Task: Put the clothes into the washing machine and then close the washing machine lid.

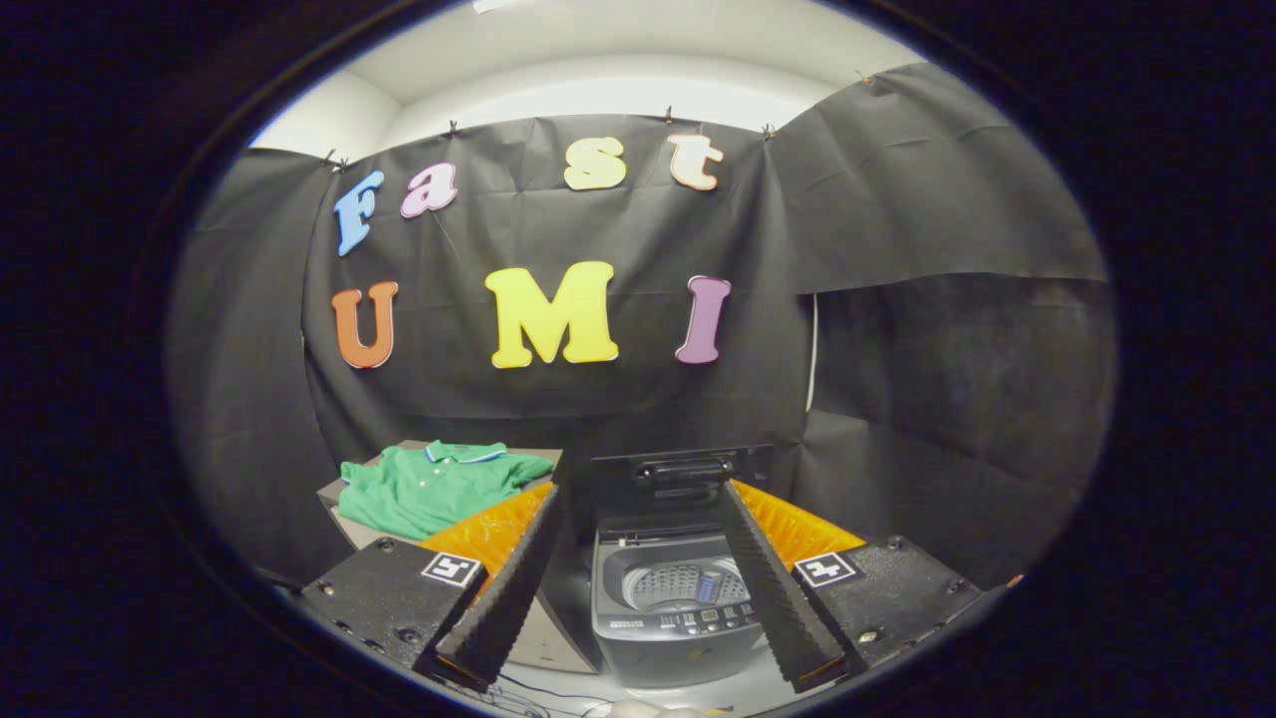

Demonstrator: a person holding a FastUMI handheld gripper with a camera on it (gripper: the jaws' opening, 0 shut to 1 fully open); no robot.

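A booth walled in black cloth is seen, with a white ceiling above it. One green polo shirt (pixel 431 486) is spread over the top of a low grey stand (pixel 351 519), reaching its far edge, beyond the left finger. One small grey washing machine (pixel 670 613) is placed beside the stand, just ahead of the fingers, with its lid (pixel 684 481) raised upright at the back and the drum exposed. The gripper (pixel 638 588) is held spread wide, nothing being pinched. A square black-and-white marker is carried on each finger block; no wording can be read on the machine's panel.
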